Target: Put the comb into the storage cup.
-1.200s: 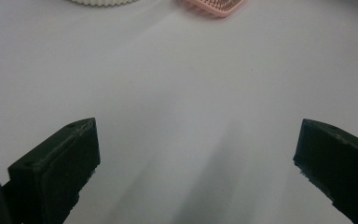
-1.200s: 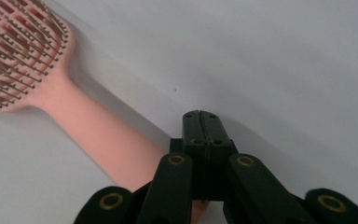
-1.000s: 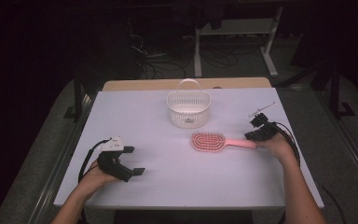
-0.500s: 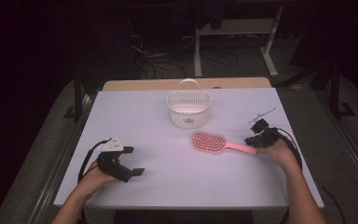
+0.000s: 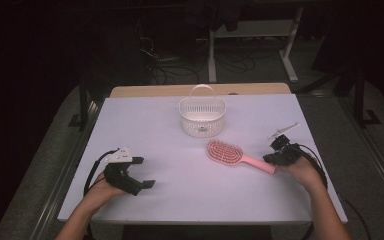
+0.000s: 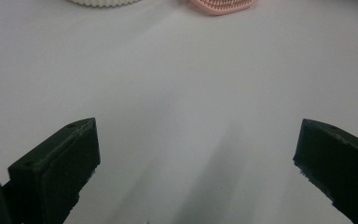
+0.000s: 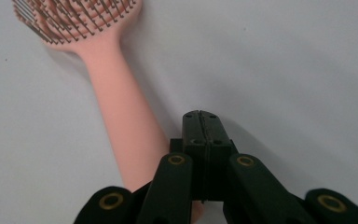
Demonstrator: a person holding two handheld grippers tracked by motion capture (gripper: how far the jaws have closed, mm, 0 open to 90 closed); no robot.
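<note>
A pink hairbrush (image 5: 226,152) lies bristles up on the white table (image 5: 180,140), right of centre, with its handle pointing right and toward the near edge. My right gripper (image 5: 275,159) is at the handle's end. In the right gripper view its jaws (image 7: 200,116) are pressed together with nothing between them, just right of the handle (image 7: 121,112), which runs under the gripper's left linkage. My left gripper (image 5: 144,173) rests near the front left of the table, jaws wide apart. In the left gripper view (image 6: 198,154) only bare table lies between them.
A white slatted basket (image 5: 202,116) with a raised handle stands at the back centre of the table, behind the brush. In the left gripper view, the basket's rim (image 6: 102,2) and the brush head (image 6: 221,4) sit at the top edge. Dark floor, cables and a stand surround the table.
My right hand has shifted a little right and toward the near edge. The brush's handle end has swung slightly nearer with it. The left hand has not moved.
</note>
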